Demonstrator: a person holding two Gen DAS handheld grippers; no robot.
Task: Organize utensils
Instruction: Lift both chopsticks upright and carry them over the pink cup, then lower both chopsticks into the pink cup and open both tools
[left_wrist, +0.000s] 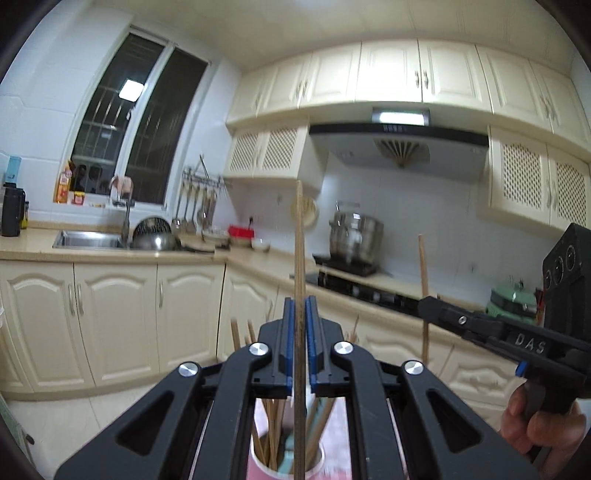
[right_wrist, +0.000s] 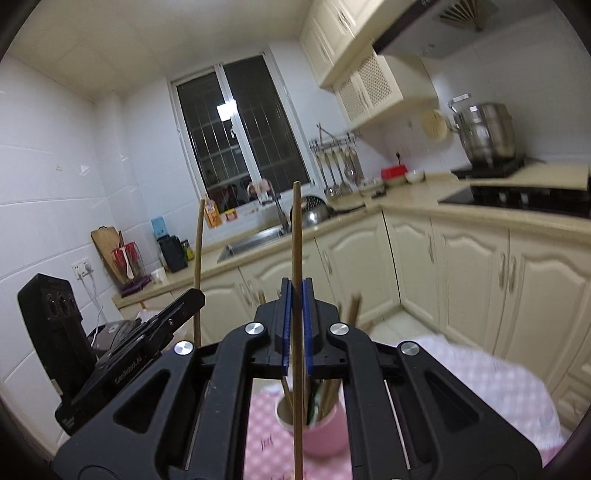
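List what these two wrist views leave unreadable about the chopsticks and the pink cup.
- Left wrist: the pink cup is mostly hidden by the left tool and cut by the bottom edge.
- Right wrist: the held chopstick runs off the bottom edge.
- Both views: the chopsticks in the cup are blurred, uncountable.

"DAS" on right tongs (left_wrist: 424, 308); "GenRobot.AI" on left tongs (right_wrist: 197, 295)

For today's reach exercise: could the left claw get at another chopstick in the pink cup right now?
Probably not: the left claw is shut on a chopstick, leaving no free jaws above the pink cup.
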